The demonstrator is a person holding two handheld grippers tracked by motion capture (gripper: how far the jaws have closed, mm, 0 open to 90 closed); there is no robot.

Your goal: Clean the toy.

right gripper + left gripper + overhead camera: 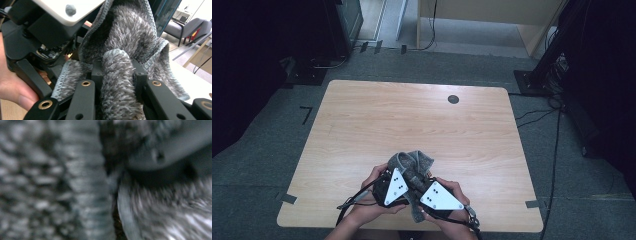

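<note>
A grey fluffy cloth [414,161] is bunched up above the table's [412,120] near edge, held between both hand-held grippers. My right gripper [116,68] is shut on a rolled fold of the cloth [117,95], which bulges up between its two black jaws. My left gripper [404,172], with a white three-cornered plate on top, sits close beside the right gripper [421,181]. Its body [37,35] appears at the upper left of the right gripper view, and the cloth hides its jaws. The left gripper view is a blurred close-up of the cloth's [50,182] weave, pressed close to the lens.
A small dark round grommet [453,99] sits in the far part of the wooden tabletop. Cables [554,150] run over the grey floor at the right. A hand [12,87] grips the left gripper. A grey chair [190,27] stands farther off.
</note>
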